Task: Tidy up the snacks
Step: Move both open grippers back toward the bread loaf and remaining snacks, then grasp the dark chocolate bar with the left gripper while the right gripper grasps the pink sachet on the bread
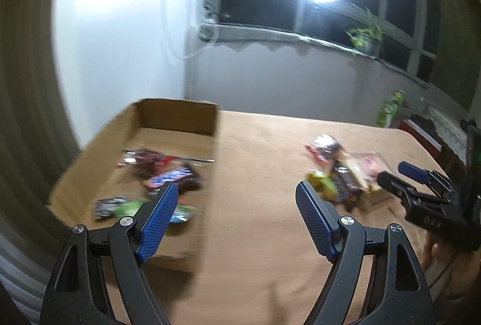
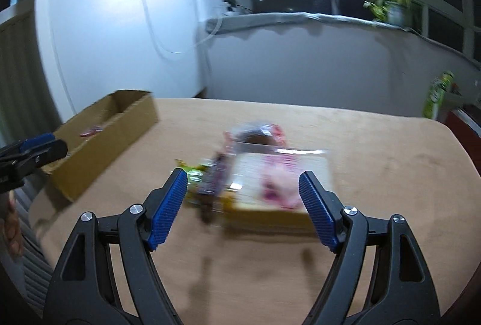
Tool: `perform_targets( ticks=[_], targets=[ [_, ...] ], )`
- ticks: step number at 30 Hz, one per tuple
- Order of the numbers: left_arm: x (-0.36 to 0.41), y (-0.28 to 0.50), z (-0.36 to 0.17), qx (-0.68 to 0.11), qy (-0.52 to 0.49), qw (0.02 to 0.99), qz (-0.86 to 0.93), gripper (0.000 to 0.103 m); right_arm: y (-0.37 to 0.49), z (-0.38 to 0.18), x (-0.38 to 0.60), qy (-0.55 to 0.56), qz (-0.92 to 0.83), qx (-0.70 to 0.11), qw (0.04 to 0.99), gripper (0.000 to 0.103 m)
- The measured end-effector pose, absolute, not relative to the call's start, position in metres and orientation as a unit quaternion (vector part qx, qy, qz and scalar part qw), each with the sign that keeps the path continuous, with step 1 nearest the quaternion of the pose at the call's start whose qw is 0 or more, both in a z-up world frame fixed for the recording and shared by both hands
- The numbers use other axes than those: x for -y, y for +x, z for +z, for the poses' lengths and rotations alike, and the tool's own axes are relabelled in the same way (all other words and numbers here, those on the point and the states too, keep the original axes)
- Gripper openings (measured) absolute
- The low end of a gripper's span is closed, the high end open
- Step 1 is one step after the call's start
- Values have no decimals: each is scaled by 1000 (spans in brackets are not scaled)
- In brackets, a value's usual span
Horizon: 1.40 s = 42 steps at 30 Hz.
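Far left, the cardboard box (image 1: 177, 126) sat on the tan table (image 1: 258, 162), and a few wrapped snacks (image 1: 168, 177) already lay inside it, blurred. My left gripper (image 1: 237, 198) hung just over the box's near right corner, jaws spread wide, nothing between the blue pads. Moving right across bare table, the loose pile of snacks (image 2: 228, 171) waited well apart from the box: a green packet (image 2: 192, 174), a dark bar (image 2: 216, 174), and a clear pink-printed pack (image 2: 279, 174), all smeared by motion. My right gripper (image 2: 243, 201) hovered just before that pile, released and empty, the pink pack showing between its fingers without contact.
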<state>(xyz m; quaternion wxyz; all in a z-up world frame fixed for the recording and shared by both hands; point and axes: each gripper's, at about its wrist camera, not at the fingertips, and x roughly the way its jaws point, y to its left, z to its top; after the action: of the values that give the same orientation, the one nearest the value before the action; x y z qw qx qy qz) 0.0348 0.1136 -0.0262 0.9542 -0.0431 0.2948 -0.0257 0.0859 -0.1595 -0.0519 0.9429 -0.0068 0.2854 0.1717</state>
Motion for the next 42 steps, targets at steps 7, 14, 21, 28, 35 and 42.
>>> perform_targets(
  ticks=[7,14,21,28,35,42],
  targets=[
    [-48,60,-42,-332,-51,935,-111,81,105,-67,186,-13,172,-315,933,79],
    [-8,87,-59,-351,-84,914,-183,80,116,-73,188,-15,225,-327,918,60],
    [-7,110,-74,-369,-120,900,-198,69,123,-75,183,-22,244,-338,909,51],
    [0,115,-81,-381,-97,898,-199,38,125,-74,181,-37,245,-338,908,22],
    [1,113,-83,-368,-92,904,-197,29,121,-75,183,-30,235,-333,913,9],
    [-2,113,-83,-368,-100,904,-194,25,114,-76,188,-14,231,-327,916,8]
  ],
)
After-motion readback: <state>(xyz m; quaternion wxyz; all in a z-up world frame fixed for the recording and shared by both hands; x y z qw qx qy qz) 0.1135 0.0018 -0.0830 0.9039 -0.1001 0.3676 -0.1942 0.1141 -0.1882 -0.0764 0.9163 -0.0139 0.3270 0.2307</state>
